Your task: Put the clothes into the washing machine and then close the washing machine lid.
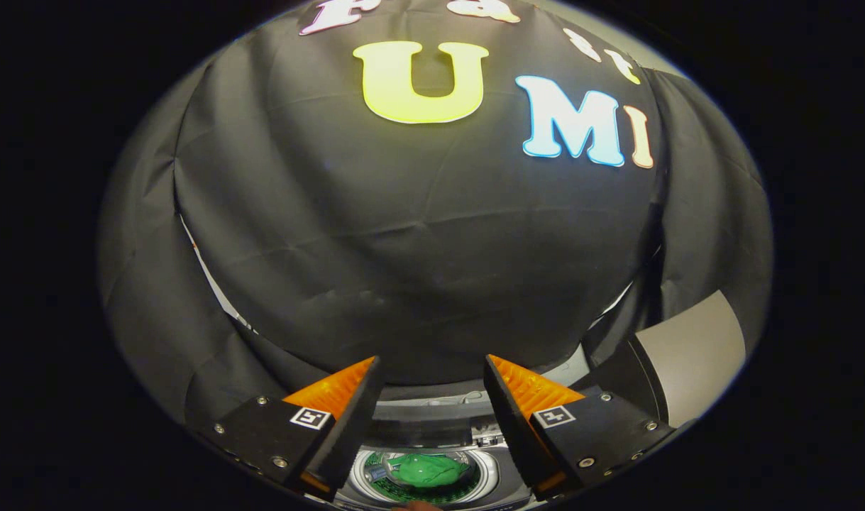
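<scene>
Holding my tool up high, I point it at the black wall. Its fingers are wide apart and grip nothing. Down low between them I see the washer. A green cloth lies bunched up in its round drum. The gray lid stands open beside my right finger.
</scene>
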`<state>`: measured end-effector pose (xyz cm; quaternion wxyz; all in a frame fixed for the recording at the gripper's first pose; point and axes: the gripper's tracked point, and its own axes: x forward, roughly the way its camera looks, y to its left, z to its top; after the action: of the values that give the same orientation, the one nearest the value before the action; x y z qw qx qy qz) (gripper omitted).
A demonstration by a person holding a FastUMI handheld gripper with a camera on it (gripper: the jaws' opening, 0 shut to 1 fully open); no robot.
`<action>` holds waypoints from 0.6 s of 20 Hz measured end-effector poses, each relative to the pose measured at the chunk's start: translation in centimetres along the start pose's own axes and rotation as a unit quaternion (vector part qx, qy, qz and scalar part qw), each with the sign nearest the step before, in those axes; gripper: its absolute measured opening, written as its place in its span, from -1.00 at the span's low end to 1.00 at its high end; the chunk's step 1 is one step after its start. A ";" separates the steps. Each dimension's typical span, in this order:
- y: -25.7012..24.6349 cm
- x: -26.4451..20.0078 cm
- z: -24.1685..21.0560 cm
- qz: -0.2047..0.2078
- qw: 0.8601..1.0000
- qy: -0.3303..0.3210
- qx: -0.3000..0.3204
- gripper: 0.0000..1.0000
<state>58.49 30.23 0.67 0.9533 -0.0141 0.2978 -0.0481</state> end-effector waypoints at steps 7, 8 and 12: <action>0.6 2.2 -2.4 0.003 0.999 0.035 -0.021 0.77; 0.9 2.5 -3.4 0.002 0.999 0.046 -0.022 0.77; 1.1 2.4 -3.7 0.005 1.000 0.010 -0.018 0.80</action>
<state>58.43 31.09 -3.83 0.9502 -0.0289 0.3079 -0.0377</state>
